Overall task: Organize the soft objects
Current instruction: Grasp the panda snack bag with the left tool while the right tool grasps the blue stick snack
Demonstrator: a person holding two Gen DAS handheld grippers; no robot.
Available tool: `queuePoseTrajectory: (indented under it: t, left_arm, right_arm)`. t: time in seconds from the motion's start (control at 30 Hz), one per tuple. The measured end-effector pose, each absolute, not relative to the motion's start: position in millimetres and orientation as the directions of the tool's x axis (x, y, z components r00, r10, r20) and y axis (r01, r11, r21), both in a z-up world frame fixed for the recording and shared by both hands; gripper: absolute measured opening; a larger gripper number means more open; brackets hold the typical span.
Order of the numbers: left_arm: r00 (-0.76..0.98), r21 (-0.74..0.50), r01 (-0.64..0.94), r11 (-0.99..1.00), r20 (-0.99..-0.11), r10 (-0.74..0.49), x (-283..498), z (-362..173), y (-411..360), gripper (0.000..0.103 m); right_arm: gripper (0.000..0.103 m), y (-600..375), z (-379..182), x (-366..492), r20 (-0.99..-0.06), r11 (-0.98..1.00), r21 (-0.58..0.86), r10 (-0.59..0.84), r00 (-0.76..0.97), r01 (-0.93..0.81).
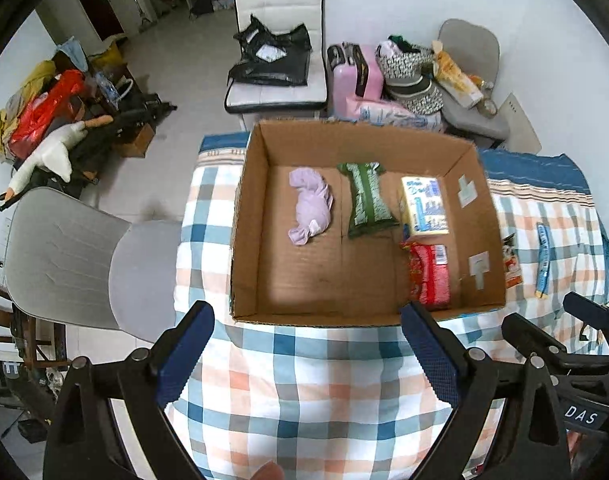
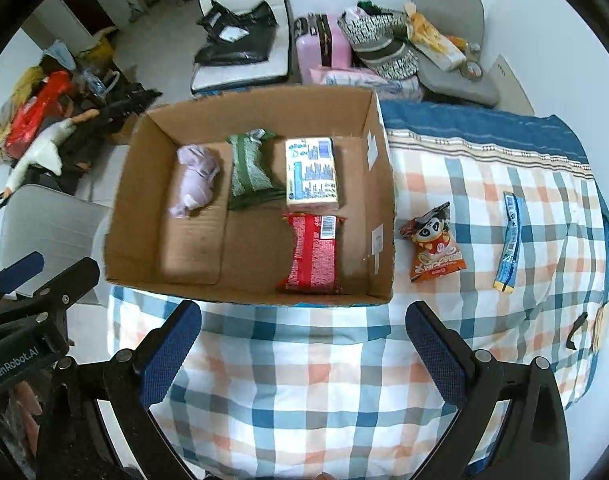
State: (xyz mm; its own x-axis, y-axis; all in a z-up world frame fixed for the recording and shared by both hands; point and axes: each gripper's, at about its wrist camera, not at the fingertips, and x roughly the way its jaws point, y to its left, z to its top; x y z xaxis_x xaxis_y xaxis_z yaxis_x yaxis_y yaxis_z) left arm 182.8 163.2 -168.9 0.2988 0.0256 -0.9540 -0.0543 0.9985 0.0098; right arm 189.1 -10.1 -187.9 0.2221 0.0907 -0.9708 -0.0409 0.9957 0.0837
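Note:
An open cardboard box [image 1: 246, 216] [image 2: 384, 216] stands on the checked cloth. In it lie a lilac cloth bundle [image 1: 309, 205] [image 2: 196, 180], a green pack [image 1: 368, 200] [image 2: 250, 166], a yellow-blue tissue pack [image 1: 424, 205] [image 2: 312, 172] and a red pack [image 1: 431, 274] [image 2: 314, 258]. Right of the box lie an orange panda snack bag [image 2: 432, 244] [image 1: 511, 261] and a blue stick pack [image 2: 510, 236] [image 1: 543, 258]. My left gripper [image 1: 308, 344] is open and empty before the box's near wall. My right gripper [image 2: 304, 344] is open and empty, also before the box.
The checked cloth [image 2: 304, 392] covers the table. A grey chair [image 1: 76, 256] stands at the left. Beyond the table are a white chair with black bags [image 1: 276, 52], a pink suitcase [image 1: 354, 76], another loaded chair [image 1: 464, 80] and a floor clutter pile [image 1: 52, 112].

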Motion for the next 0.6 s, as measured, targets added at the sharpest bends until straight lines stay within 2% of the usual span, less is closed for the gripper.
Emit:
queuePoseTrajectory:
  t: [0.37,0.6]
  left_arm:
    - [0.366,-0.014,-0.044,0.999,-0.930,0.003,180.9,-125.0,118.3,0.096]
    - [0.335,-0.058,0.079,0.995,-0.939,-0.082,210.3,-125.7,10.3,0.096]
  right_arm:
    - [0.103,-54.6,-145.4,176.2,-0.942,0.983,0.178,0.181,0.282,-0.035]
    - [0.103,-166.7,-139.6,176.0,-0.939,0.975,0.195,0.154,0.309,0.106]
